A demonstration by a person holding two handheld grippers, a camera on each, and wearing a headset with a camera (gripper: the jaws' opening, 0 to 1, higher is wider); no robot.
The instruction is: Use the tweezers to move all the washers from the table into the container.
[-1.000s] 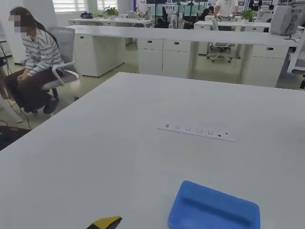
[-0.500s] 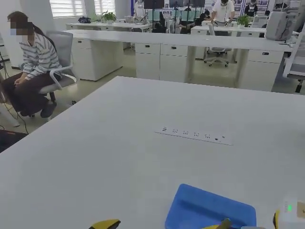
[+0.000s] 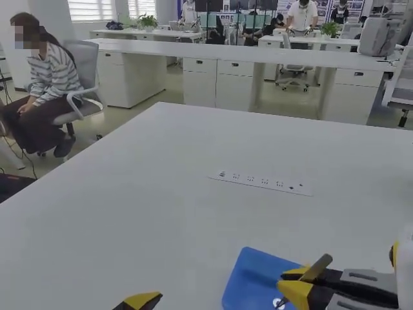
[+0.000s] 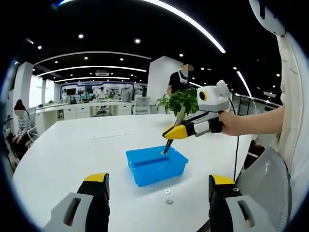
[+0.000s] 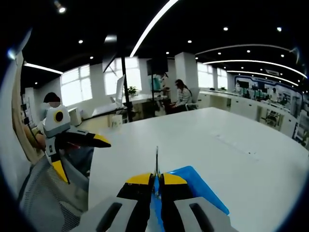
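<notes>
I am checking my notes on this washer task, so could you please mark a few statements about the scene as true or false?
1. The right gripper is shut on the tweezers. True.
2. The left gripper is clamped shut. False: its jaws stand wide open, holding nothing.
3. The tweezers' tips point down at the blue container. True.
4. The table has nothing on it to pick up. False: a washer lies there, beside the container.
</notes>
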